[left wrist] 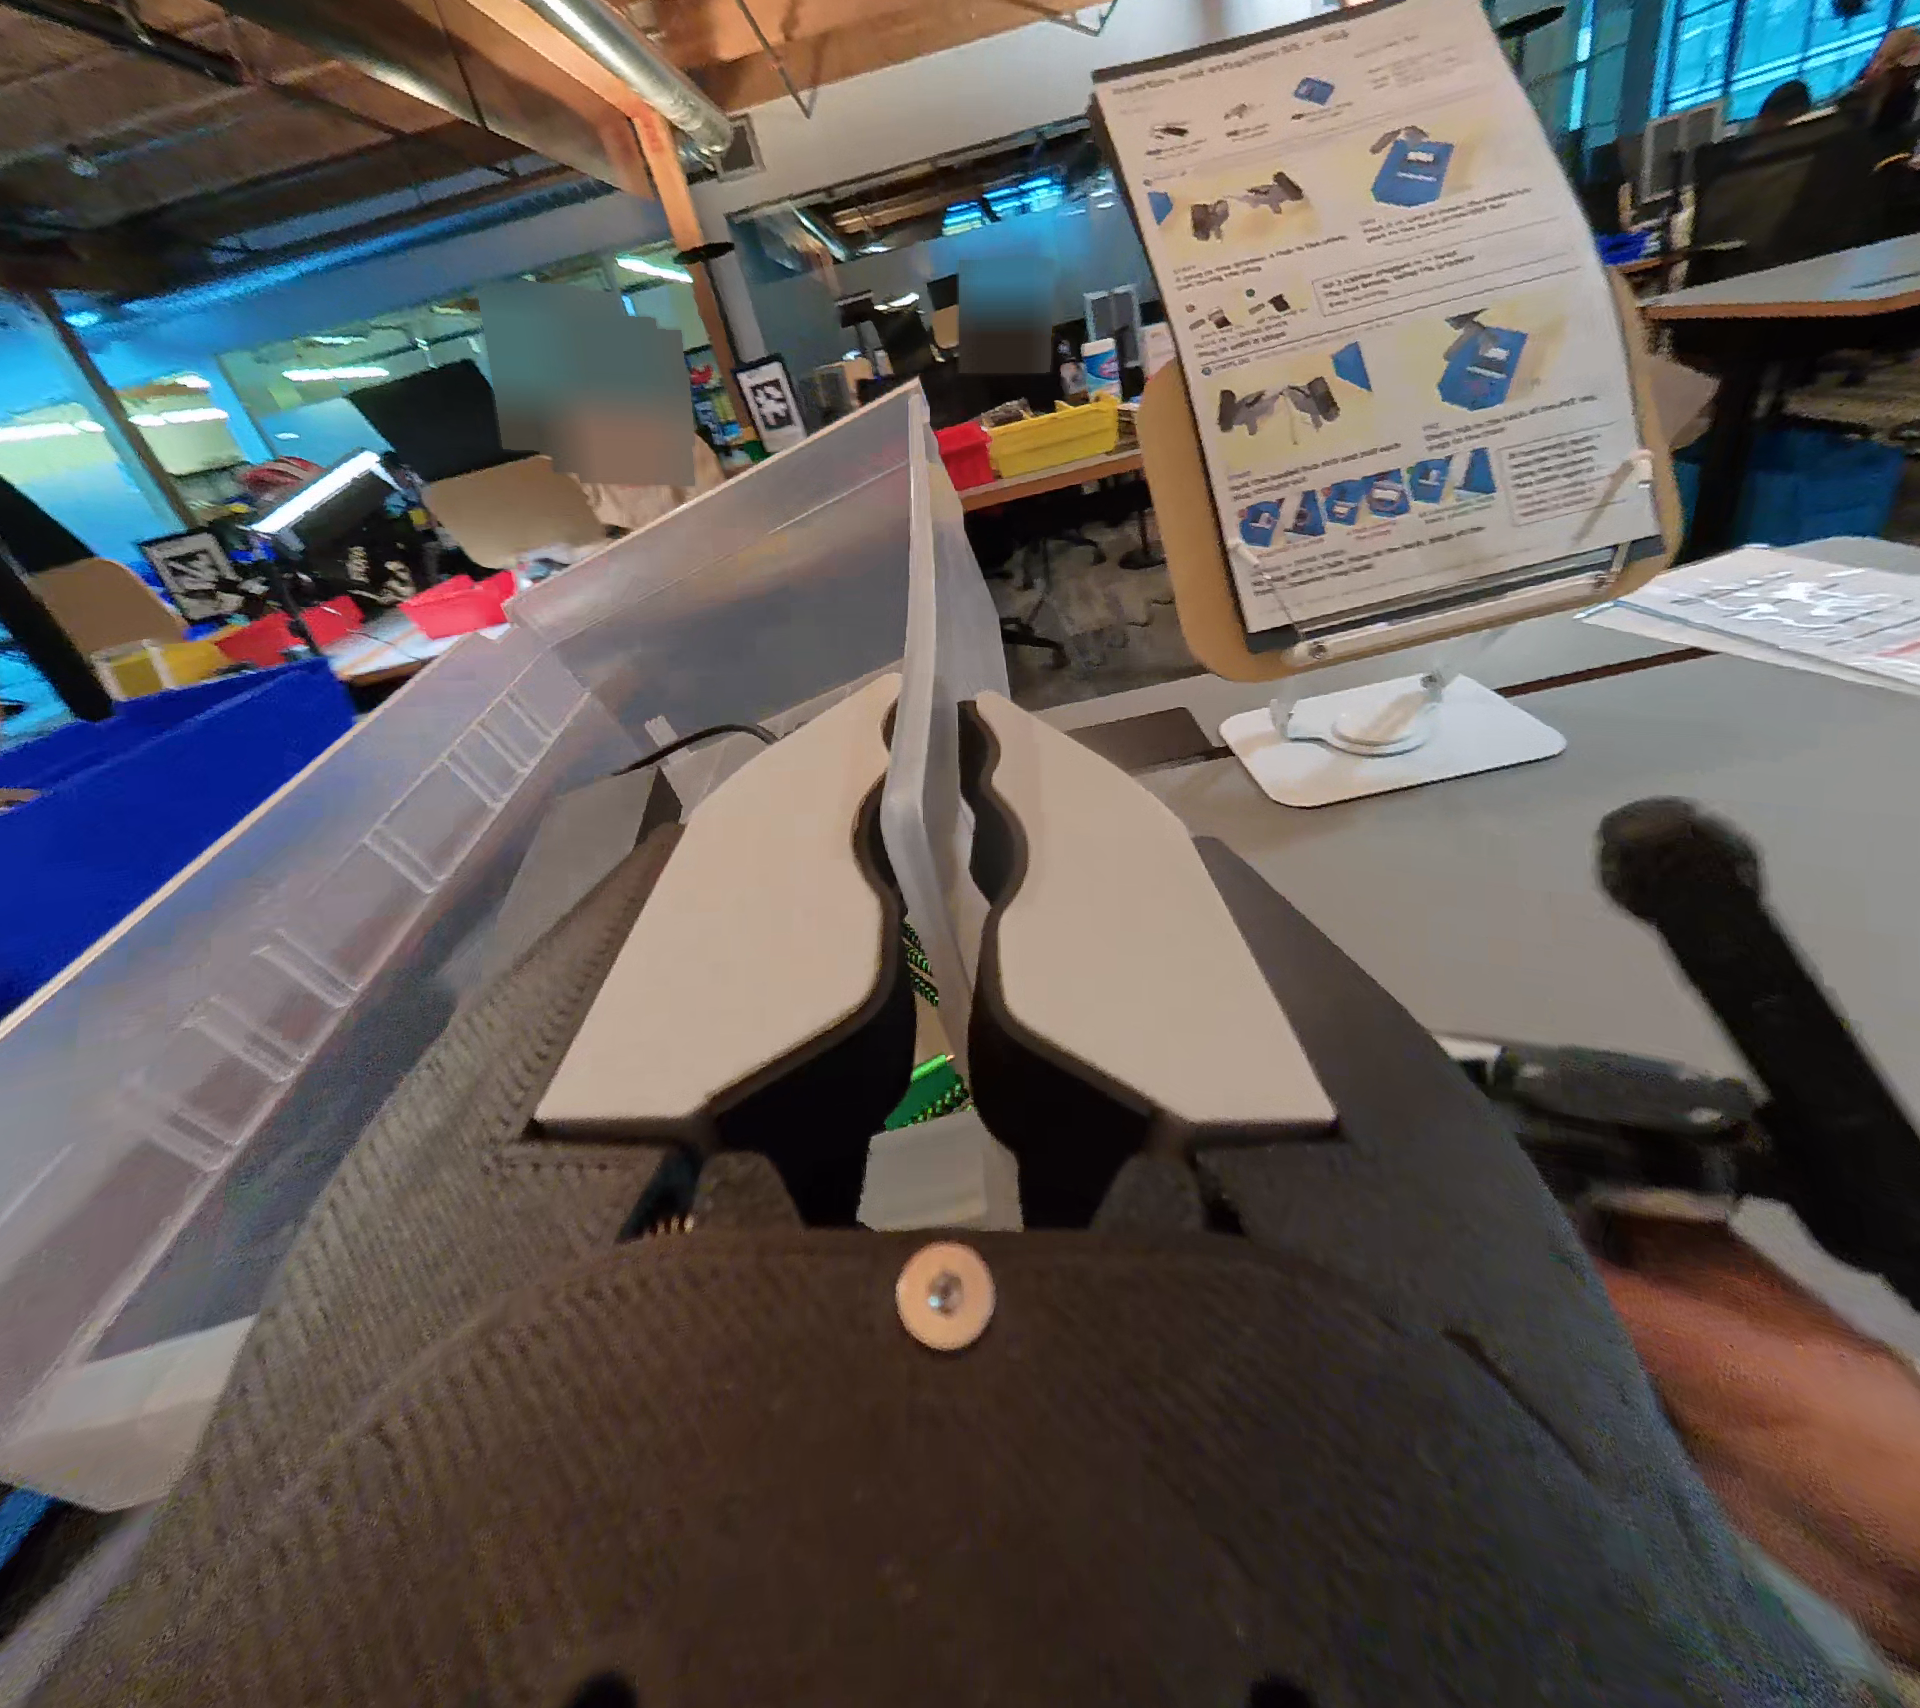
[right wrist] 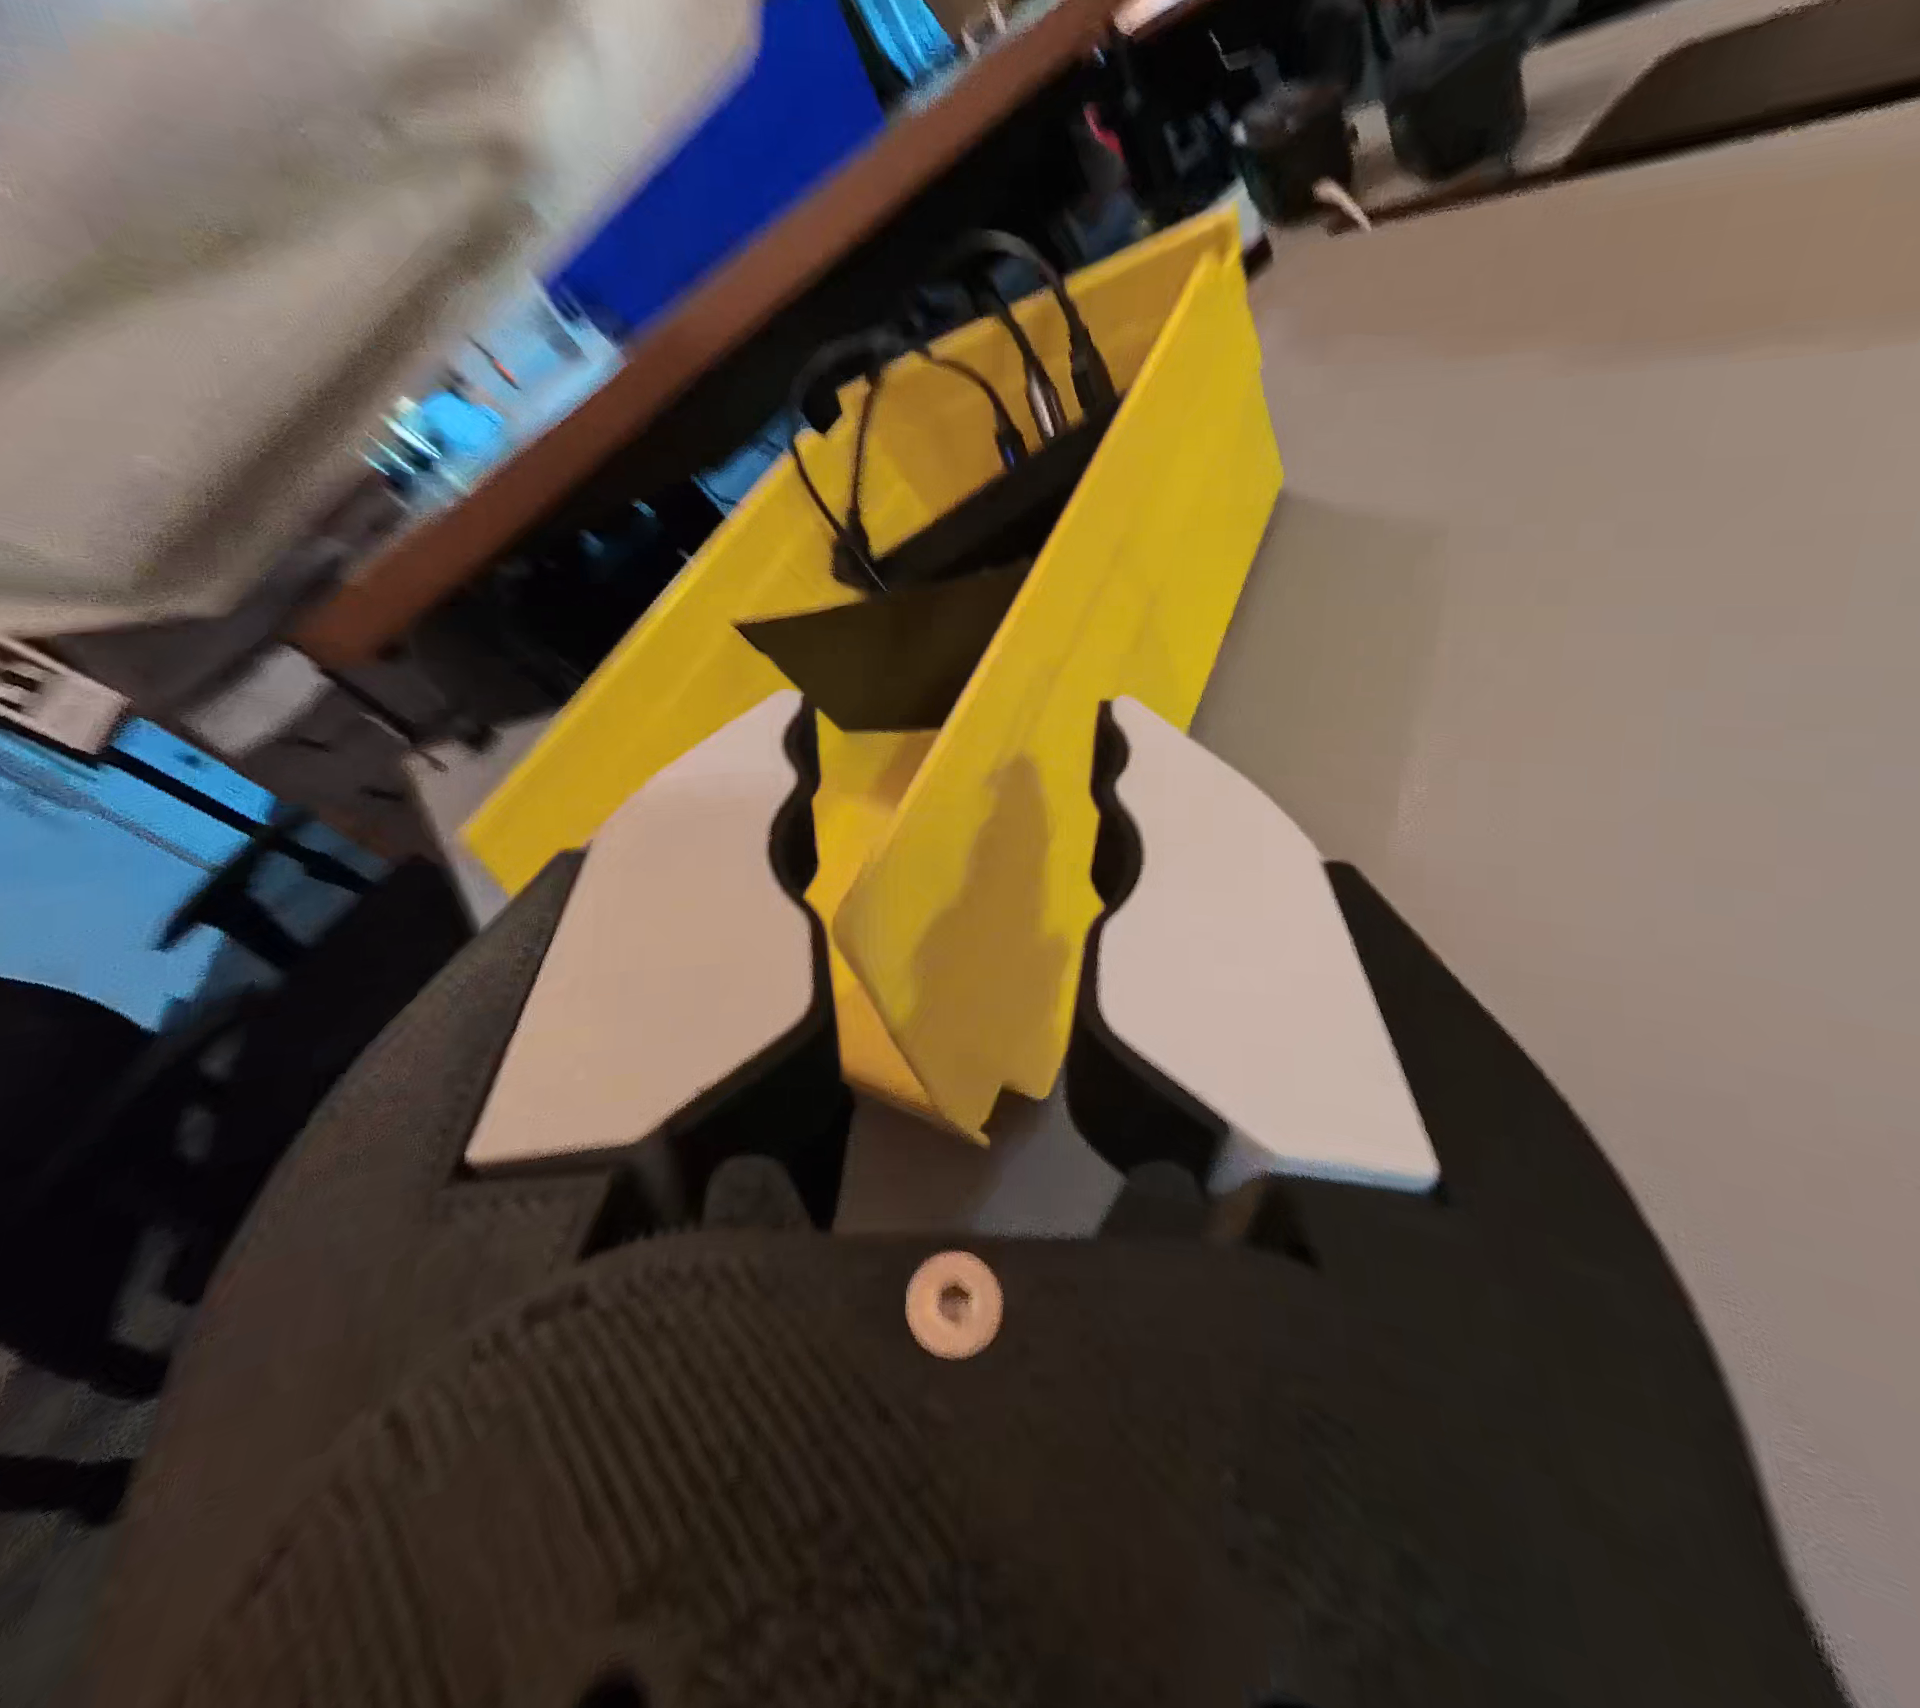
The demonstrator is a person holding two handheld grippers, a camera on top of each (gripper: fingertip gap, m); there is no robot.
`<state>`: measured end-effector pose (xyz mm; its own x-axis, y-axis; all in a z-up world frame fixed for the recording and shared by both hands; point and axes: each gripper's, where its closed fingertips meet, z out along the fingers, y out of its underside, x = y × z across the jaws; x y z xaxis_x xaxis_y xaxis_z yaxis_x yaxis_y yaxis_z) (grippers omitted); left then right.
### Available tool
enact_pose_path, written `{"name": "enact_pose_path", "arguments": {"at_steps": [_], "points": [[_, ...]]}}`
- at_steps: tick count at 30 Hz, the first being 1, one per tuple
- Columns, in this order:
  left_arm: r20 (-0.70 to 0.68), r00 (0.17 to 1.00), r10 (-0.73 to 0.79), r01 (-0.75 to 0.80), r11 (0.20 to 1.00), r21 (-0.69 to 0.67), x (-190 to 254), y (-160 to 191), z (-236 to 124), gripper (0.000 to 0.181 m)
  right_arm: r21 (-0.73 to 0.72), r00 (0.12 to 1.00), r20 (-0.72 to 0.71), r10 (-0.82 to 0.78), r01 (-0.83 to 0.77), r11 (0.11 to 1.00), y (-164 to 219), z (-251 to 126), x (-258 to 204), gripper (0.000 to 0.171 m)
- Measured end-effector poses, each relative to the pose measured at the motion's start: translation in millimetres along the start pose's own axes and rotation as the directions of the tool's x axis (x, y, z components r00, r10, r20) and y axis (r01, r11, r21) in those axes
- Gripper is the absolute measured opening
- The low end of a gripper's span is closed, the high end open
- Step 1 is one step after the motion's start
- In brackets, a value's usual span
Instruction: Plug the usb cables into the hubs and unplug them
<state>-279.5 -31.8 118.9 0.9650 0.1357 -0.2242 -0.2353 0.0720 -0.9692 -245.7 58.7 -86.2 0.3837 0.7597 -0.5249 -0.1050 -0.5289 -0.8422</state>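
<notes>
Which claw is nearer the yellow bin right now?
Right. The right claw straddles a corner wall of the yellow bin, jaws apart. The left claw is clamped on the clear bin's wall instead.

left gripper (left wrist: 928, 837) clamped, right gripper (right wrist: 951, 837) parted

One clear bin (left wrist: 727, 578), one yellow bin (right wrist: 1143, 557), and one black hub (right wrist: 977, 515) in the yellow one with several black cables (right wrist: 1023, 349), too tangled to count. One sheet stand (left wrist: 1392, 308). Two tools (left wrist: 928, 785) (right wrist: 951, 827).
</notes>
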Motion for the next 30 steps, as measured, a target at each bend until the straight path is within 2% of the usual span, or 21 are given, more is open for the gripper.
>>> {"name": "enact_pose_path", "arguments": {"at_steps": [3,7,13,17,19,22,26,30], "points": [[-0.084,0.996,-0.033,0.032,0.999,-0.014,18.5,5.6,6.3,0.005,0.102,0.998,0.051,0.02,-0.025,0.994,-39.0,-55.8,20.5,0.051],[-0.233,0.972,-0.036,0.034,0.999,-0.014,73.1,2.9,13.1,0.007,0.18,0.998,-0.046,-0.034,0.041,0.983,-79.1,-160.0,87.8,0.046],[-0.5,0.866,0.003,-0.018,1.0,-0.025,212.2,9.0,19.3,0.007,0.278,0.947,-0.32,-0.015,0.109,0.954,-99.2,-350.1,187.1,0.038],[-0.655,0.755,0.004,-0.042,0.998,-0.043,324.7,33.3,24.2,0.007,0.37,0.911,-0.402,0.092,0.07,0.926,-86.9,-444.0,211.6,0.037],[-0.72,0.693,-0.008,-0.048,0.997,-0.058,381.6,49.3,25.2,0.007,0.406,0.895,-0.427,0.128,0.064,0.912,-84.8,-471.4,216.3,0.038],[-0.783,0.619,-0.057,-0.013,0.996,-0.084,453.8,61.0,26.4,0.007,0.473,0.86,-0.473,0.19,0.065,0.879,-94.8,-504.1,222.2,0.049],[-0.817,0.577,-0.006,-0.033,0.999,-0.031,529.7,61.8,28.0,0.007,0.564,0.853,-0.483,0.196,0.131,0.815,-111.0,-540.9,215.6,0.05],[-0.841,0.539,-0.045,-0.015,0.998,-0.063,585.6,69.1,30.8,0.007,0.542,0.838,-0.506,0.205,0.124,0.831,-98.0,-552.5,219.8,0.052]]}}
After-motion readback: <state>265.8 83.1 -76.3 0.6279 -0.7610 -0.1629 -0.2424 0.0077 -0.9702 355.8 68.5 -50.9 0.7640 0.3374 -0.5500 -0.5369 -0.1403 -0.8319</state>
